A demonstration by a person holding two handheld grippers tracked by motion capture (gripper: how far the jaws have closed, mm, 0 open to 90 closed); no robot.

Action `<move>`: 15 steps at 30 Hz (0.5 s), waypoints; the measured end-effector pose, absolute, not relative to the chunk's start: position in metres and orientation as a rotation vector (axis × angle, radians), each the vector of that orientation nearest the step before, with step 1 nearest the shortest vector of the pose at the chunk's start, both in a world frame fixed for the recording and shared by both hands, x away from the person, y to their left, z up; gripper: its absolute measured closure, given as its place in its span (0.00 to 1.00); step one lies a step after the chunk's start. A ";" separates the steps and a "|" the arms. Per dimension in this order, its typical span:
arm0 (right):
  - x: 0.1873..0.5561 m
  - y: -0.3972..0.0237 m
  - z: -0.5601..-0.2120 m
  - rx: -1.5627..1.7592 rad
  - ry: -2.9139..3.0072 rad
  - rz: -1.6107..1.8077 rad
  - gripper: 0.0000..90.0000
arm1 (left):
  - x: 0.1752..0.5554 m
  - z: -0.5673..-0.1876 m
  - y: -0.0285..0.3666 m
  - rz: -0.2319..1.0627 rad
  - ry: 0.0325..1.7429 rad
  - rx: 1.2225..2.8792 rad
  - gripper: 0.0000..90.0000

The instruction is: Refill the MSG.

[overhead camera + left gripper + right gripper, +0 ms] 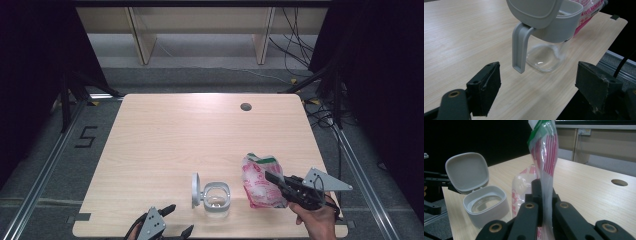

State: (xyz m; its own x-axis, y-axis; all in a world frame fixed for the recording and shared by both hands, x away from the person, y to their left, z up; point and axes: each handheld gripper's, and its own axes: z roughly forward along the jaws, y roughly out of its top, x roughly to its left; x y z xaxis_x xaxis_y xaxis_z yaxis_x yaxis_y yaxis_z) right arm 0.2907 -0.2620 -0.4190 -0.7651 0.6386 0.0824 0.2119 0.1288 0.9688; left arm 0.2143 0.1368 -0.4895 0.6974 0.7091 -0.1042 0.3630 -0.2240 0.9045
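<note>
A clear jar (217, 200) with a grey rim stands near the table's front edge, its grey hinged lid (195, 190) flipped up on its left side. In the left gripper view the jar (549, 56) sits ahead of my open left gripper (537, 86), which has nothing between its fingers; this gripper (176, 222) lies at the front edge, left of the jar. My right gripper (272, 178) is shut on a red-and-white plastic bag (259, 181) with a green top edge, right of the jar. The bag (544, 157) rises from between its jaws.
The pale wooden table (200, 135) has a round cable hole (245, 106) at its back right. Cables (300, 50) lie on the floor beyond the table, and a metal rail (45, 170) runs along the left side.
</note>
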 end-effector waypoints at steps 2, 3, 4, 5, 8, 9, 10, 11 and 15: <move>0.292 -0.263 -0.418 0.819 2.076 1.663 1.00 | 0.214 -0.490 0.135 0.410 0.827 1.841 0.22; 0.290 -0.263 -0.417 0.845 2.050 1.682 1.00 | 0.212 -0.490 0.133 0.421 0.822 1.856 0.22; 0.290 -0.263 -0.417 0.845 2.050 1.682 1.00 | 0.212 -0.490 0.133 0.421 0.822 1.856 0.22; 0.289 -0.263 -0.415 0.817 2.042 1.679 1.00 | 0.210 -0.489 0.129 0.416 0.815 1.851 0.22; 0.287 -0.263 -0.410 0.793 2.048 1.681 1.00 | 0.206 -0.488 0.122 0.407 0.797 1.857 0.22; 0.285 -0.264 -0.407 0.800 2.049 1.683 1.00 | 0.205 -0.488 0.121 0.406 0.788 1.868 0.22; 0.285 -0.264 -0.407 0.800 2.049 1.683 1.00 | 0.205 -0.488 0.121 0.406 0.788 1.868 0.22; 0.284 -0.263 -0.402 0.792 2.029 1.710 1.00 | 0.202 -0.489 0.114 0.395 0.772 1.859 0.22; 0.279 -0.262 -0.393 0.773 2.027 1.715 1.00 | 0.199 -0.487 0.102 0.389 0.761 1.851 0.22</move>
